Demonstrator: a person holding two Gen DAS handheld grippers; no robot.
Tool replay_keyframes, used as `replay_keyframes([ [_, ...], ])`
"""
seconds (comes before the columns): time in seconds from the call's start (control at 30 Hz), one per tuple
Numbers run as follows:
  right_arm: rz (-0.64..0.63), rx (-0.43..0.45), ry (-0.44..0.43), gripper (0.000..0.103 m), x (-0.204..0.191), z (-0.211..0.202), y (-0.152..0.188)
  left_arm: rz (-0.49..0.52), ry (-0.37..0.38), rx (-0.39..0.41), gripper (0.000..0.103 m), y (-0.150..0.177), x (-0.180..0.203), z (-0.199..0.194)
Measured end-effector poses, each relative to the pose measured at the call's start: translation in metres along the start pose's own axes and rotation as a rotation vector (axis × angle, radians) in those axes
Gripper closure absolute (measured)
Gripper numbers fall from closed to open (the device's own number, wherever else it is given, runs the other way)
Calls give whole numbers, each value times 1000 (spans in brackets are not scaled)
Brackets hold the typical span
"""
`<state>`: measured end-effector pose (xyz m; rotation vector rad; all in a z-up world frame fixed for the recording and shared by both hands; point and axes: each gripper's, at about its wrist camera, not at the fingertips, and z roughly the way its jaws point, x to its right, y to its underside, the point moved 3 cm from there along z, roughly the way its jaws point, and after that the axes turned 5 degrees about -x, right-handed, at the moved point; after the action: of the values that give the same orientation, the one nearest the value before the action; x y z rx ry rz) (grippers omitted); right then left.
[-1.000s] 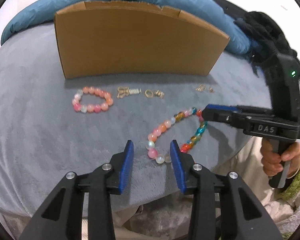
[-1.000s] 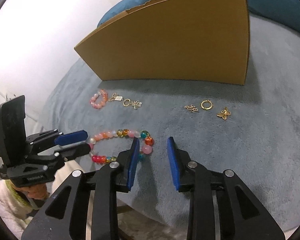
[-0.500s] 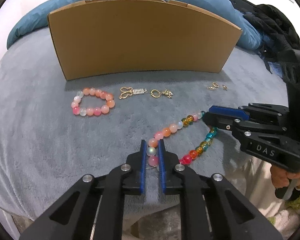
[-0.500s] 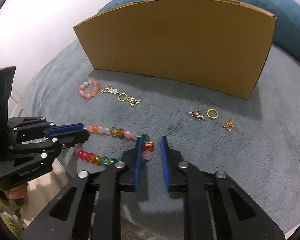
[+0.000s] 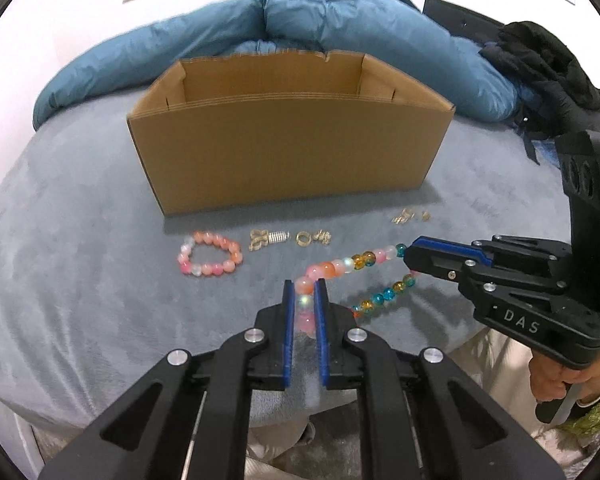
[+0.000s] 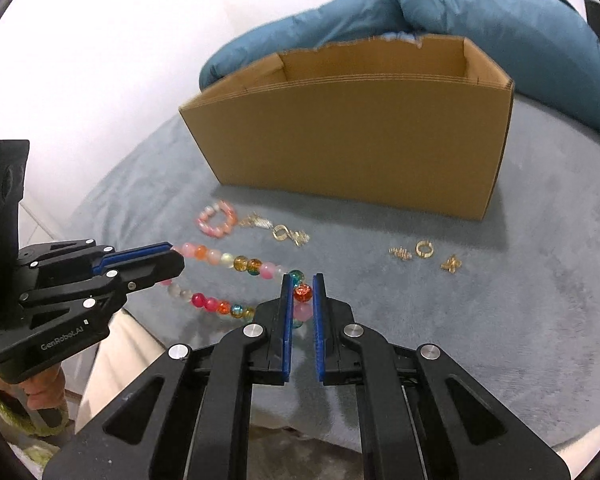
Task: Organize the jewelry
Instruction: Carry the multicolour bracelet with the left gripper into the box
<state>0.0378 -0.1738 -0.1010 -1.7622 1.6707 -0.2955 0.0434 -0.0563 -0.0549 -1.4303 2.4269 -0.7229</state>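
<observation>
The left gripper reaches forward low over the grey plush bed cover, its blue-padded fingers drawn close and pinching the pink end of a long strand of multicoloured glass beads. The right gripper, held by a hand at its grip, pinches the strand's opposite end the same way, an orange-red bead caught between its blue pads. Between the two tools the strand runs as a stretched double line, lifted off the cover. A second ago both tools stood spread above the strand as it lay on the cover; half a second ago they had closed on it, and since then both have risen, bringing the box's open top into sight.

Beyond the strand lies a small pink and peach bead bracelet, beside it gold charms and a ring. Farther right sits a separate cluster of three small gold pieces. Behind all stands an open brown cardboard box, then a blue puffy duvet.
</observation>
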Motion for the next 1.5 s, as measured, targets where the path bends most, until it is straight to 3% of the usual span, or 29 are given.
replay_keyframes([
  [0.3,-27,114,-18,96,-14,-45,-25,15,0,131,94,-29,6,-54],
  [0.63,-75,234,-33,96,-34,-79,-80,23,-2,260,94,-76,-6,-101],
  [0.9,-88,228,-60,96,-42,-71,-130,39,-33,321,94,-123,-18,-110],
  [1.03,-62,173,-91,96,-33,-59,-155,34,-15,281,94,-154,-30,-96],
  [1.27,35,-20,-152,96,-5,-11,-206,6,7,145,94,-206,-54,-41],
  [1.5,119,-260,-135,96,11,63,-209,19,-55,-58,94,-214,-69,35],
])
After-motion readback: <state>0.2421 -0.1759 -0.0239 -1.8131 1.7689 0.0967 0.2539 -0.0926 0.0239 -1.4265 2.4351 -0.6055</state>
